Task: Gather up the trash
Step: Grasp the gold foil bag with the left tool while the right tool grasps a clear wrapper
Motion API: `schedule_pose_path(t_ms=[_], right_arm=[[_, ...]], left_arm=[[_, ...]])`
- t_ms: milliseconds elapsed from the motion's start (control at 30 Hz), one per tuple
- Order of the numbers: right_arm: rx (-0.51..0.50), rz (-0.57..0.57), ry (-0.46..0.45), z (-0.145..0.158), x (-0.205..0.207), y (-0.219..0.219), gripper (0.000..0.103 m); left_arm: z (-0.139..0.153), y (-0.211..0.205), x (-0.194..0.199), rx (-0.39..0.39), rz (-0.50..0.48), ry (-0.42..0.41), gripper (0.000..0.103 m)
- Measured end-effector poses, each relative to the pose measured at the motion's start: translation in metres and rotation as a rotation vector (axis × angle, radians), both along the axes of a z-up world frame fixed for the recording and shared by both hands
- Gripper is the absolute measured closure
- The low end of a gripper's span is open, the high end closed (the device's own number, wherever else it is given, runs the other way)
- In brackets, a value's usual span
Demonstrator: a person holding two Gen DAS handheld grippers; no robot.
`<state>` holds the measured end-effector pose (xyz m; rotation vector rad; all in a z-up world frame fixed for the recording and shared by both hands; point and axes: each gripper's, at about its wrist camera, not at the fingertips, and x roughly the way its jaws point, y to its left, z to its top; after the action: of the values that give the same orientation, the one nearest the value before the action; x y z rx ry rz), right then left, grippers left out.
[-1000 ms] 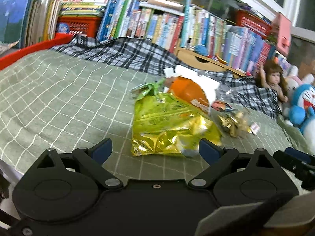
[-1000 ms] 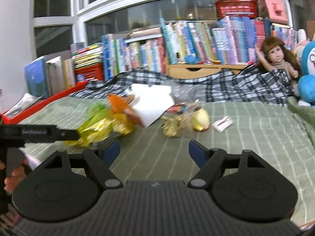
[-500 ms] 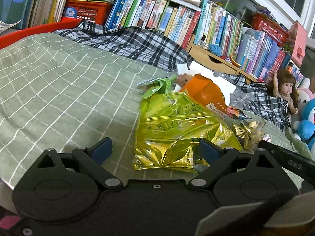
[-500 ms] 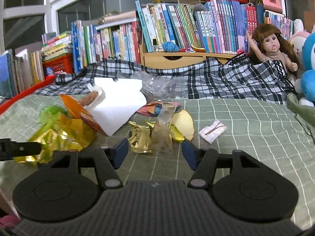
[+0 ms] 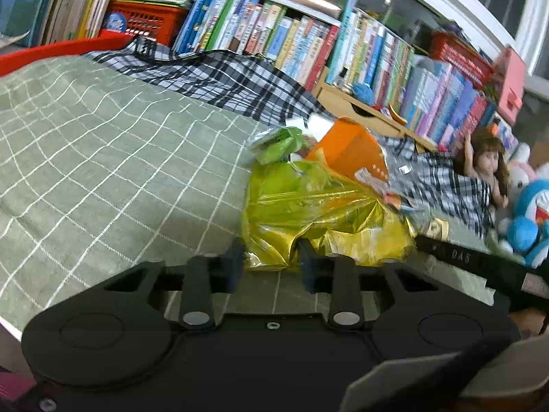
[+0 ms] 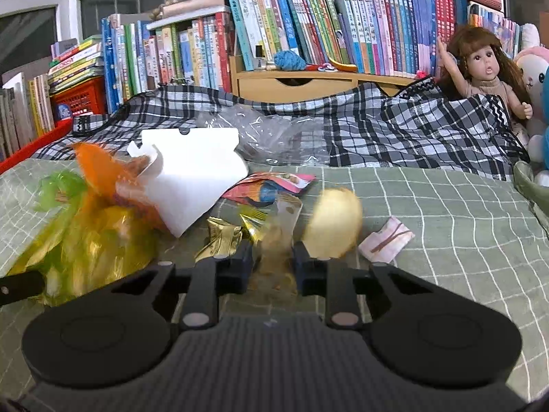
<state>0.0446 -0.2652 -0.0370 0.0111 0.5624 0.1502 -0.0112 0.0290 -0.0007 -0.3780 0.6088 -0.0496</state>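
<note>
On the green checked bedspread [image 5: 103, 158] lies a heap of trash. In the left wrist view my left gripper [image 5: 271, 262] is closing its jaws on the near edge of a yellow-green foil bag [image 5: 308, 206], which bunches between the pads. An orange packet [image 5: 346, 147] and a green wrapper [image 5: 278, 144] lie behind it. In the right wrist view my right gripper [image 6: 272, 262] is closing on a clear, brownish wrapper [image 6: 284, 226] pinched between its fingers. A gold wrapper [image 6: 219, 240], a pale yellow piece [image 6: 334, 226] and a small pink-white wrapper [image 6: 386, 242] lie beside it.
White paper [image 6: 195, 178], a red sachet [image 6: 271, 187] and a clear plastic bag [image 6: 271, 137] lie further back. A plaid blanket [image 6: 394, 130] crosses the bed before rows of books [image 6: 308, 27]. A doll [image 6: 487, 68] and plush toys [image 5: 528, 219] sit at the right.
Both grippers have come forward to the trash and their jaws have gone from wide apart to narrow. The foil bag's edge now crumples between the left fingers, the clear wrapper between the right.
</note>
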Motion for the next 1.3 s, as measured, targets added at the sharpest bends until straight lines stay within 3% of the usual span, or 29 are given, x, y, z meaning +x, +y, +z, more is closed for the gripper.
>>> schedule_pose_path(t_ms=[267, 500, 1100, 1300], right_arm=[[-0.020, 0.050, -0.048, 0.007, -0.030, 0.002, 0.077], [0.036, 0.086, -0.076, 0.015, -0.059, -0.004, 0.077], [0.105, 0.100, -0.085, 0.011, -0.103, -0.015, 0.077], [0.100, 0.102, -0.071, 0.003, -0.112, -0.018, 0.077]], left_arm=[[0.012, -0.008, -0.025, 0.042, -0.034, -0.054, 0.072], [0.024, -0.006, -0.051, 0.062, -0.034, -0.104, 0.072], [0.030, -0.002, -0.092, 0.062, -0.046, -0.117, 0.072], [0.029, -0.011, -0.108, 0.078, -0.108, -0.128, 0.067]])
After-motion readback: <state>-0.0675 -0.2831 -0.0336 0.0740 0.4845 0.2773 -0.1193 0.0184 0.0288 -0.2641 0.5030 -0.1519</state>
